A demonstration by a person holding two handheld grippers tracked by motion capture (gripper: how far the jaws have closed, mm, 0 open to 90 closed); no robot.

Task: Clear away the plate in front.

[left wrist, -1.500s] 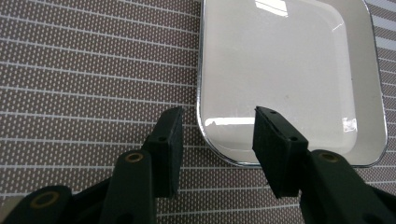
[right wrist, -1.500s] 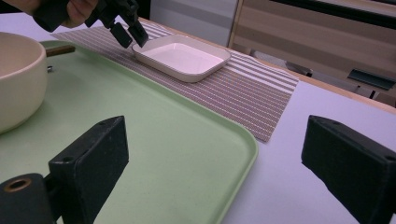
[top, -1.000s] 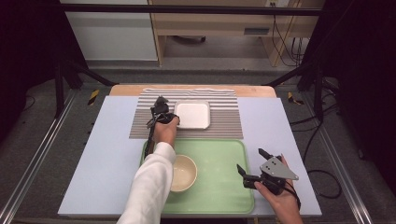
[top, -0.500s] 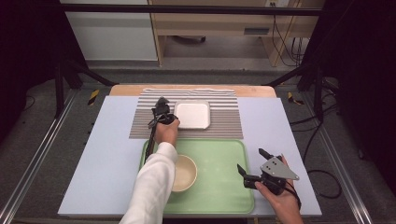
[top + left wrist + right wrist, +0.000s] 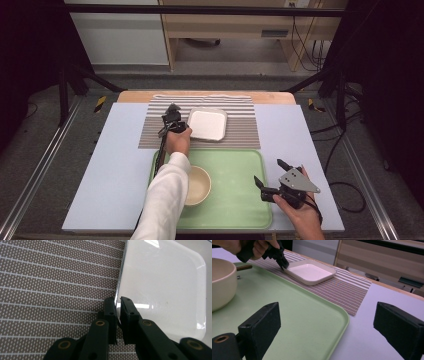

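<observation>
A: Starting big: the bench (image 5: pixel 100 165) carries a striped mat (image 5: pixel 150 135) at the far side and a green tray (image 5: pixel 235 200) at the near side, the mat's near edge meeting the tray's far edge.

B: And the dish?

A: The white dish (image 5: pixel 207 124) sits on the mat, near its middle, well clear of the tray. It is a rounded rectangle lying slightly askew, its long axis running roughly across the bench.

B: Which hand is on it?

A: The left claw (image 5: pixel 172 119) by far. It comes at the dish's left rim, so the dish stretches away to the claw's right. In the left gripper view the left claw (image 5: pixel 118 305) has just been closing, and its jaws now pinch the thin rim of the dish (image 5: pixel 165 285), one jaw outside on the mat (image 5: pixel 50 282), the other inside the dish.

B: And the right?

A: The right claw (image 5: pixel 275 175) hovers over the tray's right end, jaws spread wide with nothing between them. From its own view the right claw (image 5: pixel 327 322) looks across the tray (image 5: pixel 307 322) toward the dish (image 5: pixel 309 272), well apart from it.

B: Anything else on the tray?

A: A cream bowl (image 5: pixel 197 186) at its left, beside the sleeve (image 5: pixel 165 200). I judge the next lift will hinge on that one-sided rim grip: the dish's weight hangs to the right.
</observation>
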